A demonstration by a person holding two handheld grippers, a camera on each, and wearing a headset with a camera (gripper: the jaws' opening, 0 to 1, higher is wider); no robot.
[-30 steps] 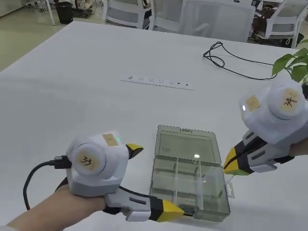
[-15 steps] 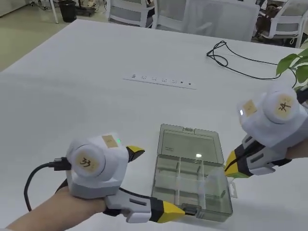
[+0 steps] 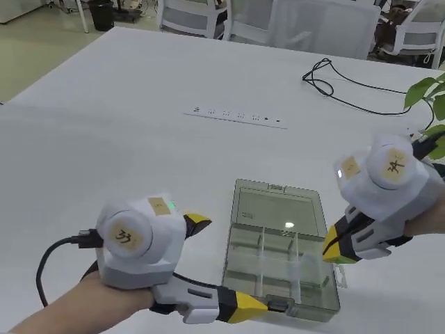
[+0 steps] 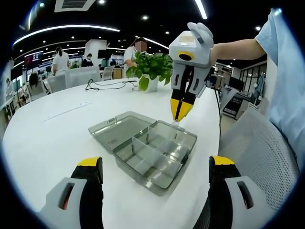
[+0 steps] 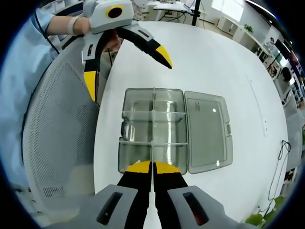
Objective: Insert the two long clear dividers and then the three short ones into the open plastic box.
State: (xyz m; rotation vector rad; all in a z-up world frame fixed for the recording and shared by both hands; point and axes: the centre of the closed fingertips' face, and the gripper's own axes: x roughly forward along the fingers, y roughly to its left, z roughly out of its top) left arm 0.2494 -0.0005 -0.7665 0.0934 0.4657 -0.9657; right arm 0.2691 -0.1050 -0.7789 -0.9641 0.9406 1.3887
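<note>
2 labels are read: 33 on the left gripper (image 3: 222, 264), spread wide and empty at the open plastic box (image 3: 274, 212) near the tabletop's (image 3: 139, 125) near edge; 34 on the right gripper (image 3: 332, 252), closed on a clear divider (image 4: 177, 125) at the box's right wall.

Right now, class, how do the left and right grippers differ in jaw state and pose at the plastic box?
The left gripper is wide open and holds nothing; the right gripper is shut on a clear divider. The left gripper lies low, its jaws either side of the near-left corner of the plastic box; the right gripper points steeply down at its right side. Both are white with yellow-tipped jaws.
</note>
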